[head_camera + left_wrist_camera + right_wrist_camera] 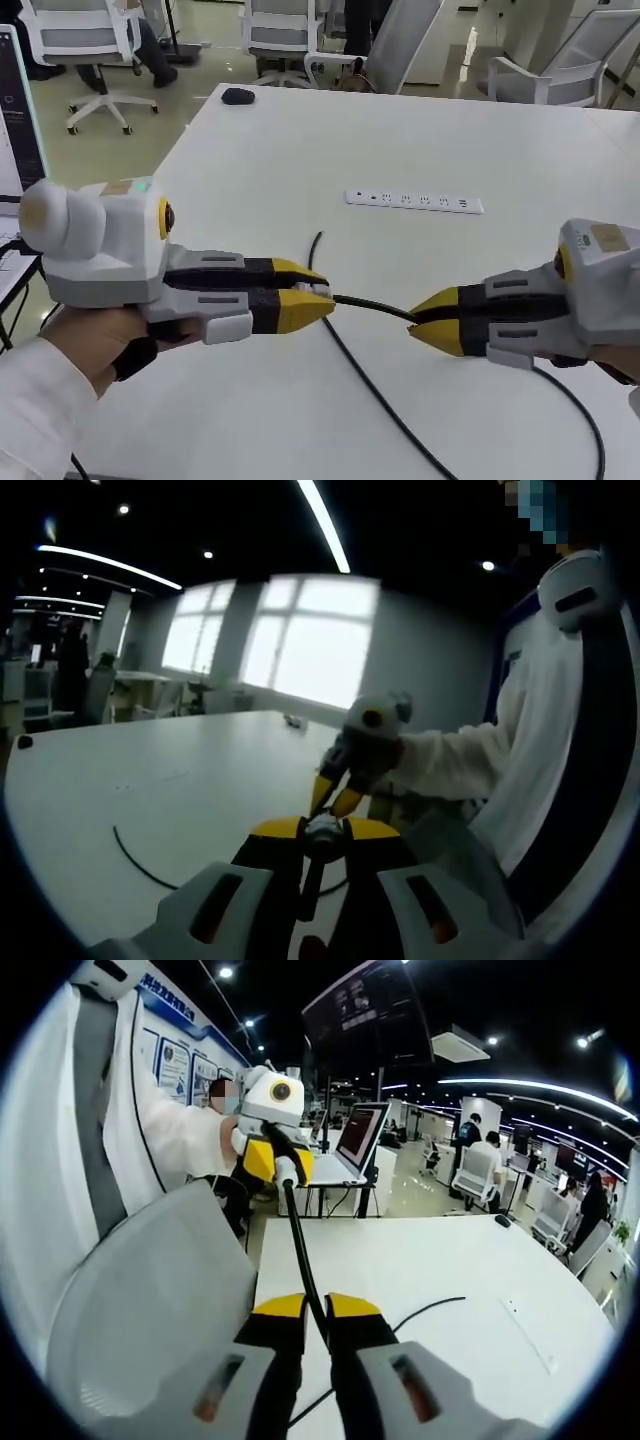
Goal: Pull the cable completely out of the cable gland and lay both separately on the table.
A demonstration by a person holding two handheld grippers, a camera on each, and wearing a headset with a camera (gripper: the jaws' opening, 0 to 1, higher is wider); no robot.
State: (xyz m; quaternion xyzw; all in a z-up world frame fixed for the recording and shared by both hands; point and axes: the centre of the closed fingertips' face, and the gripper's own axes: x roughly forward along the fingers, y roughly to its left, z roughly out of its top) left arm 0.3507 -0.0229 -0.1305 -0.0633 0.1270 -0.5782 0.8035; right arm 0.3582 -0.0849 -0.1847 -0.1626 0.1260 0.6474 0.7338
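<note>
Bridging both jaws, cable (372, 306) runs from left-held cable gland (318, 290).

A white table (250, 150) is seen, on which a white power strip (414, 201) is laid, a black mouse (238, 96) near the far edge, and a black cable (370, 384) trailing across.

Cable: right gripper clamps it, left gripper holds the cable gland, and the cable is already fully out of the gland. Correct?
No. The right gripper clamps the cable and the left gripper holds the cable gland, but the cable is not out: the right gripper view shows it running into the gland.
</note>
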